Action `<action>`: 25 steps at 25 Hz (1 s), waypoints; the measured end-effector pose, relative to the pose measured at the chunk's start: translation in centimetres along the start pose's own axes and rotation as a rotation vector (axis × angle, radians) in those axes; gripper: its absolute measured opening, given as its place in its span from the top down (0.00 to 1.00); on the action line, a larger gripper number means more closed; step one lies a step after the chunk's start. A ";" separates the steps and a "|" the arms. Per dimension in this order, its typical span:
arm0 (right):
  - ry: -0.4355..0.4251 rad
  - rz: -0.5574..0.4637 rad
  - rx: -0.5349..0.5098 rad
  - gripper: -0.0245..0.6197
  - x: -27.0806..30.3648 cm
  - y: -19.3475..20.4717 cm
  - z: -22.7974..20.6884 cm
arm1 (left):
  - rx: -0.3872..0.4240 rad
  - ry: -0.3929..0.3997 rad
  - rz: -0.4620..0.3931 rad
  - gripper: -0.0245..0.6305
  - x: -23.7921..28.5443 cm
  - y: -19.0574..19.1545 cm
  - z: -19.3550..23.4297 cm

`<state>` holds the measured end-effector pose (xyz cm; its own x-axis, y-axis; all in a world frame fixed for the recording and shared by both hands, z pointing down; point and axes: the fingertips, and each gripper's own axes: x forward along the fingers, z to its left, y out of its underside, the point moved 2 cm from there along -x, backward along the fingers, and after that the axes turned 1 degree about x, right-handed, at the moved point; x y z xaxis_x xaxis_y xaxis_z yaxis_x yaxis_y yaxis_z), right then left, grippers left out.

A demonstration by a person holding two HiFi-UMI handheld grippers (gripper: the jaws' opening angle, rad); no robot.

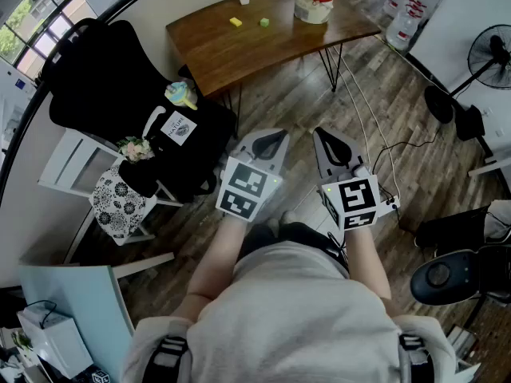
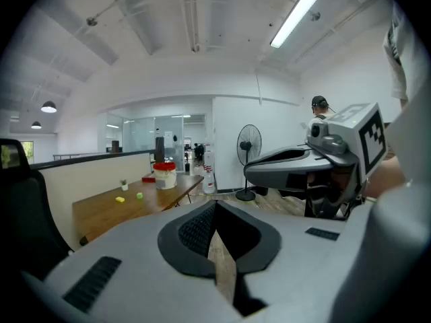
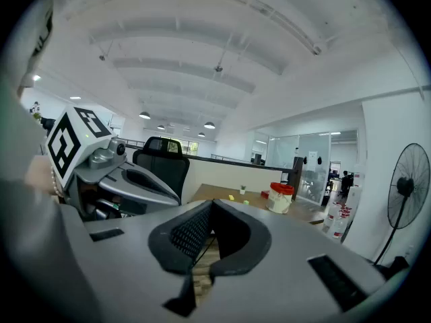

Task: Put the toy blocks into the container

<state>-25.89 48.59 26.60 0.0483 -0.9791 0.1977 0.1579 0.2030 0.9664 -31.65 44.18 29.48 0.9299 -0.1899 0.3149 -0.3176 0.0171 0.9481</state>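
Left hand-held gripper (image 1: 268, 140): we hold it over the floor, jaws closed on nothing.
Right hand-held gripper (image 1: 336, 145): just beside it, also closed and empty.
Blocks: yellow block (image 1: 235, 21) and green block (image 1: 264, 22) lie on the table (image 1: 239, 54), well apart from us, with the container (image 1: 314, 1) near them.
Risk: if we arrive with closed jaws, we would shove a light block across the smooth top and off the edge.
Materials: the blocks are small, probably hard plastic. The table has a polished wood top on thin metal legs. The container is a white bucket with a red rim.
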 end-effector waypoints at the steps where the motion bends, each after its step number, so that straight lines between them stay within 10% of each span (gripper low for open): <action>1: -0.004 -0.002 -0.002 0.95 0.2 -0.2 0.0 | 0.007 0.005 0.000 0.95 0.2 0.0 0.0; 25: -0.031 -0.004 0.090 0.94 2.7 2.6 -4.4 | -0.055 -0.064 -0.036 0.94 4.3 0.2 1.7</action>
<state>-21.06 46.57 28.89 0.0166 -0.9801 0.1979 0.0686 0.1985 0.9777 -28.08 41.71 30.96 0.9263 -0.2532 0.2790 -0.2720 0.0631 0.9602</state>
